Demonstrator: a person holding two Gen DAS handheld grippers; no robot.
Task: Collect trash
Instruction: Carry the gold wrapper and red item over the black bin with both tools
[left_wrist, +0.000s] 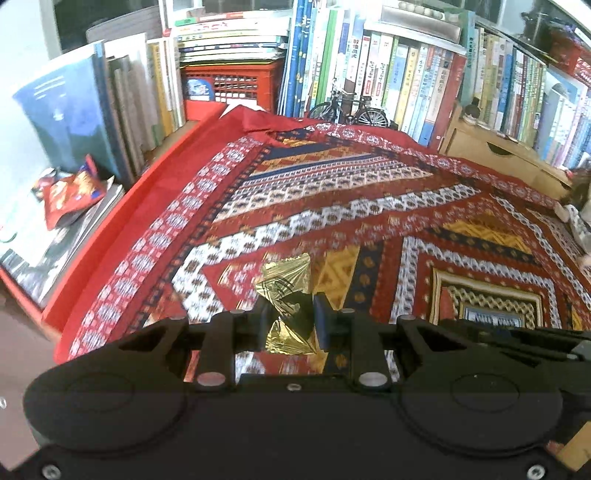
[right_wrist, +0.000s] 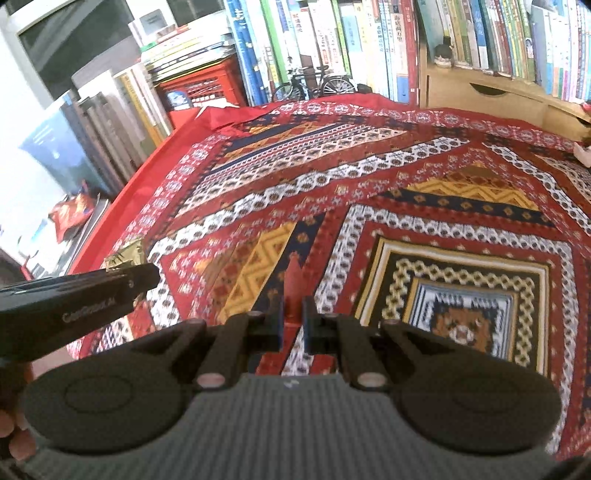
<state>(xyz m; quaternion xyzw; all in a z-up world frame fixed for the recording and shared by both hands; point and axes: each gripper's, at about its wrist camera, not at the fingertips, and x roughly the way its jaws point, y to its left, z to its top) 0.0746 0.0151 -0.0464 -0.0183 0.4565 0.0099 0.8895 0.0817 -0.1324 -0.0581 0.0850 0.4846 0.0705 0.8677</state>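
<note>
Your left gripper (left_wrist: 290, 314) is clamping a crumpled gold foil wrapper (left_wrist: 286, 284) between its two black fingers, and the wrapper is hanging in the air above the patterned red cloth (left_wrist: 369, 206) rather than lying on it. The foil is sticking out both above and below the pads, with dark printing showing on its creased face. In the right wrist view you are seeing that same left gripper (right_wrist: 147, 275) coming in from the left edge, with a corner of the gold foil wrapper (right_wrist: 125, 253) poking up behind its tip, near the cloth's red border. Your right gripper (right_wrist: 293, 321) is pinched fully closed on a small red scrap (right_wrist: 294, 288) that is standing up between the fingers; what the scrap is made of is too blurred to tell. The cloth (right_wrist: 406, 206) under both tools is covering the whole work surface. Off its left edge, a red snack packet (left_wrist: 70, 195) is lying on a stack of magazines (left_wrist: 55, 243), well apart from both grippers. Behind the cloth, rows of upright books (left_wrist: 388, 74) are lining the back, with a red plastic crate (left_wrist: 232, 83) and a small model bicycle (left_wrist: 349, 107) sitting in front of them.
</note>
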